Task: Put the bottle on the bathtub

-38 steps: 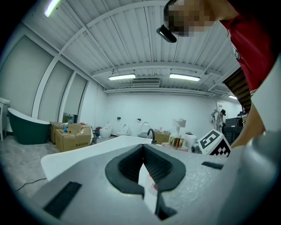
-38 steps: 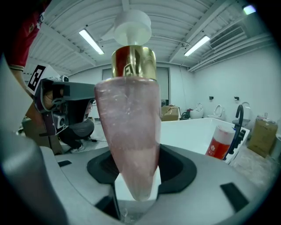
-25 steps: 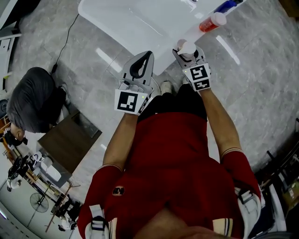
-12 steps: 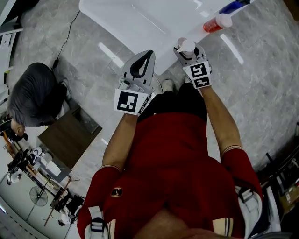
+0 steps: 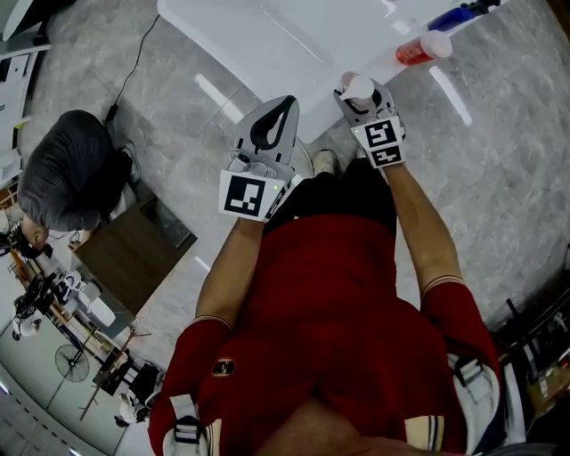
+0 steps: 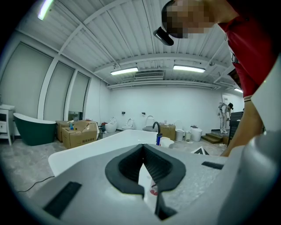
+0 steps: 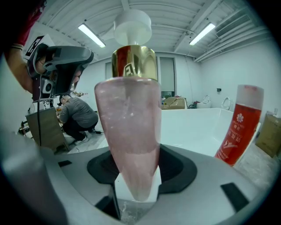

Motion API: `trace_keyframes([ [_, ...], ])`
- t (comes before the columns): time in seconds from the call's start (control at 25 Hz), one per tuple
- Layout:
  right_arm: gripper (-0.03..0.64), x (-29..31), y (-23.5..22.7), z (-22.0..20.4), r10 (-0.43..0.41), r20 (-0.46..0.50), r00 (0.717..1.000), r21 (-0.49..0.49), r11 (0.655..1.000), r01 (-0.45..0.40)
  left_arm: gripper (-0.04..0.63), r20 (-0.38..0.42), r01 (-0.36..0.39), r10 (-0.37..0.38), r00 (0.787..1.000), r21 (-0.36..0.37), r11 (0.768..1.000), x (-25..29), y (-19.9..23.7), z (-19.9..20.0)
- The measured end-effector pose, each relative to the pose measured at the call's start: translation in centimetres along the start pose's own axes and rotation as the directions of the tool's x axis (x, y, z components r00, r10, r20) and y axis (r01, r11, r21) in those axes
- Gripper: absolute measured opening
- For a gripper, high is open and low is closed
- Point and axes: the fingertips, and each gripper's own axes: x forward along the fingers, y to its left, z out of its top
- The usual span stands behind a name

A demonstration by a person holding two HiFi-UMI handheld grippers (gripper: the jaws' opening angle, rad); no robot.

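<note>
My right tool (image 5: 358, 94) (image 7: 135, 178) is clamped on the narrow end of a translucent pink bottle (image 5: 359, 87) (image 7: 131, 127) with a gold collar and a white cap, both pads pressed against its sides. The pink bottle points straight out along the jaws. It is in the air just at the near edge of the glossy white bathtub (image 5: 267, 40) (image 7: 193, 125), not resting on it. Past it, at the tub's rim, is a red plastic bottle with a white cap (image 5: 419, 48) (image 7: 239, 127), with a blue bottle (image 5: 456, 16) beyond. My left tool (image 5: 267, 130) (image 6: 144, 169) is beside the right one, its jaws brought together at the tips with nothing between them. A person in a grey top (image 5: 67, 178) (image 7: 77, 115) crouches on the grey marbled floor (image 5: 499, 178) to my left.
</note>
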Motion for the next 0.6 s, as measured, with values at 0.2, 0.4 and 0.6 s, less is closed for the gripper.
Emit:
trace_keyframes([
  [0.2, 0.224, 0.31, 0.13, -0.54, 0.010, -0.004, 1.000, 0.000, 1.000, -0.010, 0.006, -0.007, -0.010, 0.010, 1.000, 0.006, 1.000, 0.02, 0.04, 0.11],
  [0.4, 0.225, 0.37, 0.30, -0.39, 0.023, 0.011, 1.000, -0.015, 1.000, -0.023, 0.006, -0.012, -0.018, 0.018, 1.000, 0.006, 1.000, 0.00, 0.00, -0.01],
  [0.6, 0.232, 0.14, 0.11, -0.33, 0.023, 0.022, 0.999, -0.021, 1.000, -0.023, 0.006, -0.023, -0.023, 0.023, 0.999, 0.001, 1.000, 0.26, -0.51, -0.16],
])
